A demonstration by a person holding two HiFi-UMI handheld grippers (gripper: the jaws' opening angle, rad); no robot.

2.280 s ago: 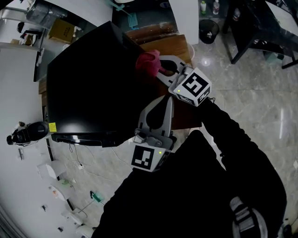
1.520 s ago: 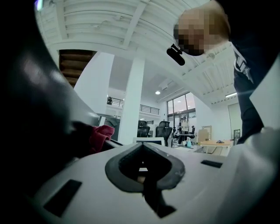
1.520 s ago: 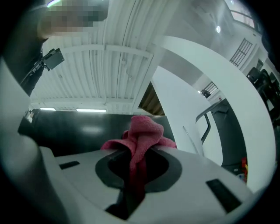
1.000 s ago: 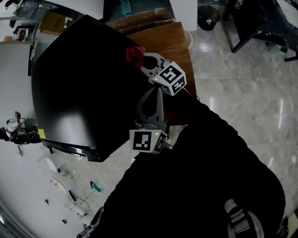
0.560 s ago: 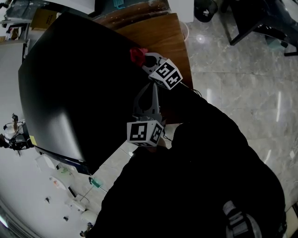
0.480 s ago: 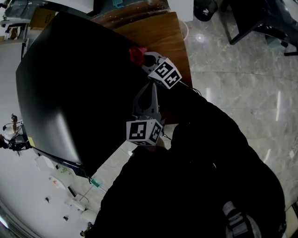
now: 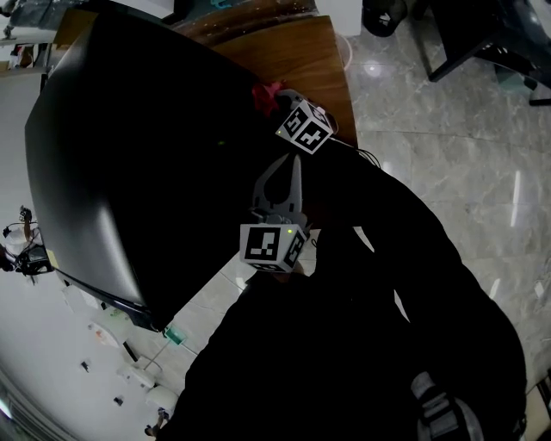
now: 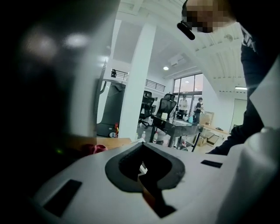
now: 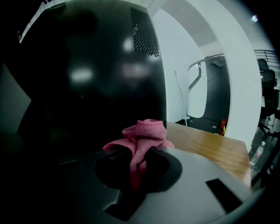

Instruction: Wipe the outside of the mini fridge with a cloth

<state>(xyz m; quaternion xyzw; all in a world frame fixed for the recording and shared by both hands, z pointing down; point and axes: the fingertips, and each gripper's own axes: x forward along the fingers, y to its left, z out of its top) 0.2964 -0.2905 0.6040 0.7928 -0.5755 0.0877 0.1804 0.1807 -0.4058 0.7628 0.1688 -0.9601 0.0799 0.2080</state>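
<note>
Right gripper view: right gripper [image 9: 133, 169] jaws pinch pink cloth [image 9: 144, 133] beside mini fridge [image 9: 87, 78] wall; wiping stage. Left gripper [image 8: 142, 173] jaws together, empty. Next: press cloth on, sweep.

A wooden desk [image 7: 308, 53] lies at 12 o'clock in the head view. Its right edge meets a grey marbled floor [image 7: 448, 164] that spreads from 1 to 4 o'clock. A black bin [image 7: 385, 15] stands at 1 o'clock, with dark furniture legs [image 7: 461, 53] just right of it. In the left gripper view a white pillar [image 8: 136, 83] rises at 12 o'clock. Toward 3 o'clock from it are black office chairs [image 8: 166, 106], a dark table [image 8: 177, 127] and two distant people [image 8: 200, 105] by tall windows.
</note>
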